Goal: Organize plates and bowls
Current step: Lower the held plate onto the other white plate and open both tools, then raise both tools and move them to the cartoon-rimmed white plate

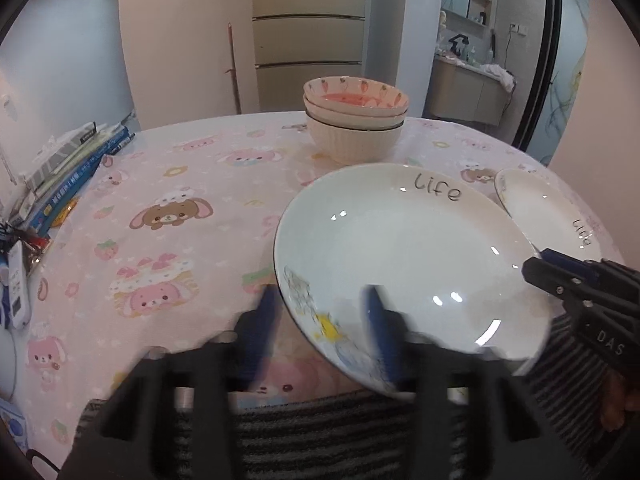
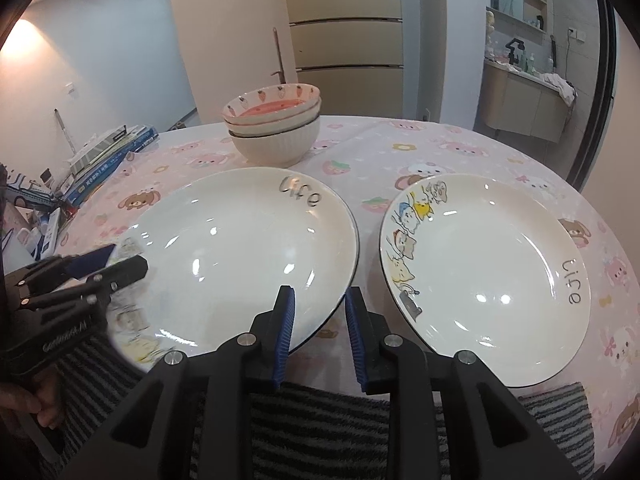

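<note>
Two white "Life" plates with cartoon cats lie side by side on the round table. The left plate (image 1: 408,256) (image 2: 240,256) has its near rim between my left gripper's (image 1: 324,320) spread fingers, one under and one over the rim; the gripper is blurred. It shows from the side in the right wrist view (image 2: 116,264). The right plate (image 2: 484,276) (image 1: 548,208) lies flat. My right gripper (image 2: 320,320) is open and empty, in the gap between the two plates at their near edges. A stack of three bowls (image 1: 356,120) (image 2: 274,124) stands at the back, the top one pink with strawberries.
The table wears a pink cartoon tablecloth (image 1: 168,216). Books and boxes (image 1: 76,160) (image 2: 100,160) are piled at its left edge, with a white remote (image 1: 16,284). A striped cloth (image 2: 320,432) lies at the near edge.
</note>
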Action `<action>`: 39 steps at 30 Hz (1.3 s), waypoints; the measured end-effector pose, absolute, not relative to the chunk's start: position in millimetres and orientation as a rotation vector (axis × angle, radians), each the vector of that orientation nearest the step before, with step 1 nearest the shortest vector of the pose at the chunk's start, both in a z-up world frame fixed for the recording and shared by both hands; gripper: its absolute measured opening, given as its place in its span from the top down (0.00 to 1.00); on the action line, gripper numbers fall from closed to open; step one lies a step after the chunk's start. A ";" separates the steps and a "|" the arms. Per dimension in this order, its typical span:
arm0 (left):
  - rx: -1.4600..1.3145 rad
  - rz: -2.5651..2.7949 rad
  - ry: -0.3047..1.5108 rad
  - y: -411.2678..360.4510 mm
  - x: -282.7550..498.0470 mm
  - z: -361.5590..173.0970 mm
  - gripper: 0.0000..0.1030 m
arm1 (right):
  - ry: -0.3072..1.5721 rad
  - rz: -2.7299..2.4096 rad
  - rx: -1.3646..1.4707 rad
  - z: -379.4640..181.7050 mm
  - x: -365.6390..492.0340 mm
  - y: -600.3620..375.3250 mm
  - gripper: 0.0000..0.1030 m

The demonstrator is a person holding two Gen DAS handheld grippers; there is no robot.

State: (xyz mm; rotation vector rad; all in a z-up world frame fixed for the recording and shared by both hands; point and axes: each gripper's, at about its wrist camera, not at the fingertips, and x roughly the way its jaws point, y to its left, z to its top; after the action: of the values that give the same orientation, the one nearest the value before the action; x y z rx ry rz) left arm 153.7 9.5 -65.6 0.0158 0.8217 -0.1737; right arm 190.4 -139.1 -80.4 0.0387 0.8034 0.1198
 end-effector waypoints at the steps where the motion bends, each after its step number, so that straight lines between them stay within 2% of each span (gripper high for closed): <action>1: 0.002 -0.184 0.835 11.1 155.7 -67.3 0.71 | 0.800 0.134 0.028 -80.2 189.7 -136.0 0.73; 2: -0.013 -0.205 0.854 12.1 158.2 -69.7 0.74 | 0.801 0.136 0.015 -80.4 189.7 -133.8 0.73; 9: -0.019 -0.195 0.836 11.9 156.2 -69.1 0.75 | 0.765 0.123 0.042 -73.7 186.0 -139.7 0.73; 11: -0.023 -0.203 0.789 12.8 148.9 -61.5 0.75 | 0.731 0.126 0.051 -67.7 182.1 -142.1 0.73; 14: 0.004 -0.190 0.620 10.7 124.1 -37.1 0.73 | 0.642 0.116 0.057 -52.0 172.3 -145.8 0.73; 15: 0.018 -0.187 0.543 7.7 112.3 -26.7 0.70 | 0.586 0.099 0.050 -43.0 166.2 -148.4 0.73; 17: 0.038 -0.204 0.424 1.7 94.8 -9.5 0.48 | 0.488 0.067 0.044 -27.0 154.6 -154.3 0.73; 18: 0.044 -0.214 0.351 -2.3 83.5 0.0 0.44 | 0.425 0.051 0.037 -17.6 147.6 -158.0 0.73; 20: 0.053 -0.225 0.244 -8.3 68.4 14.5 0.28 | 0.336 0.004 0.012 -4.7 137.7 -164.4 0.73; 23: 0.066 -0.258 0.163 -21.0 54.5 33.3 0.16 | 0.208 -0.114 -0.026 9.9 122.3 -177.2 0.73; 27: 0.056 -0.331 0.191 -43.4 61.2 56.4 0.13 | 0.170 -0.311 -0.026 15.0 115.3 -201.3 0.73; 31: 0.032 -0.387 0.258 -77.1 94.4 65.8 0.09 | 0.212 -0.385 0.131 13.0 113.5 -246.2 0.73; 35: -0.003 -0.418 0.406 -113.9 135.2 58.0 0.09 | 0.260 -0.439 0.229 6.8 114.3 -278.4 0.73; 39: -0.026 -0.463 0.633 -150.3 170.7 42.5 0.10 | 0.335 -0.397 0.381 -5.7 121.8 -309.9 0.73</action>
State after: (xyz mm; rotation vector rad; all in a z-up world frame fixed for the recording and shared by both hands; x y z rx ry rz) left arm 170.7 -150.3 42.5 -0.0264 0.6331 -0.4635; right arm 121.8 -309.9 -5.7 0.3812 0.3353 -0.3967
